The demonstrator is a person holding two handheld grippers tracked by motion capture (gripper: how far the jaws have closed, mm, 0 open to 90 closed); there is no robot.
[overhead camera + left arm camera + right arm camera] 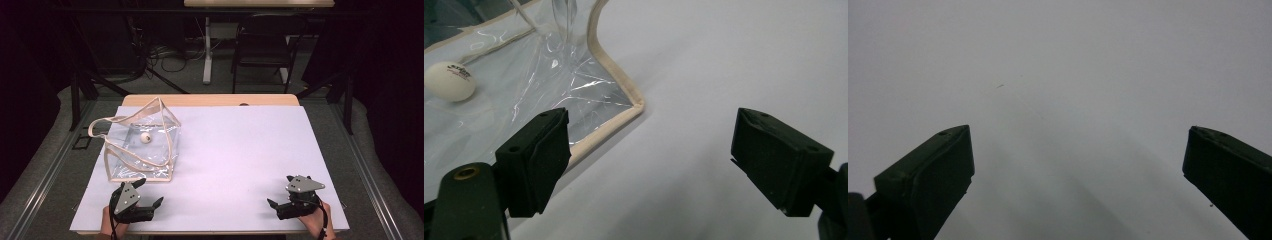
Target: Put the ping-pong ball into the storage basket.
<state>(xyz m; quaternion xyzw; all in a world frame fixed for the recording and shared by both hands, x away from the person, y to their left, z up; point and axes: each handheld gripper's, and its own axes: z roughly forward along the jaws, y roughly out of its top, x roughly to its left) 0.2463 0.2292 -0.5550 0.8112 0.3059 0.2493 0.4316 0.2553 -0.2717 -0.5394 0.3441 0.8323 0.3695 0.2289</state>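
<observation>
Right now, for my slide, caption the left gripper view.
Open left gripper poised at the beige-trimmed corner of a clear bag holding a white ball.

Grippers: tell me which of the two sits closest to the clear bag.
The left gripper: it rests just off the clear bag's near corner, while the right gripper lies far across the table.

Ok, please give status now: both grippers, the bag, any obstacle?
Left gripper open, beside clear bag, not touching. Right gripper open, over bare table. Ping-pong ball inside bag. Nothing in the way.
</observation>
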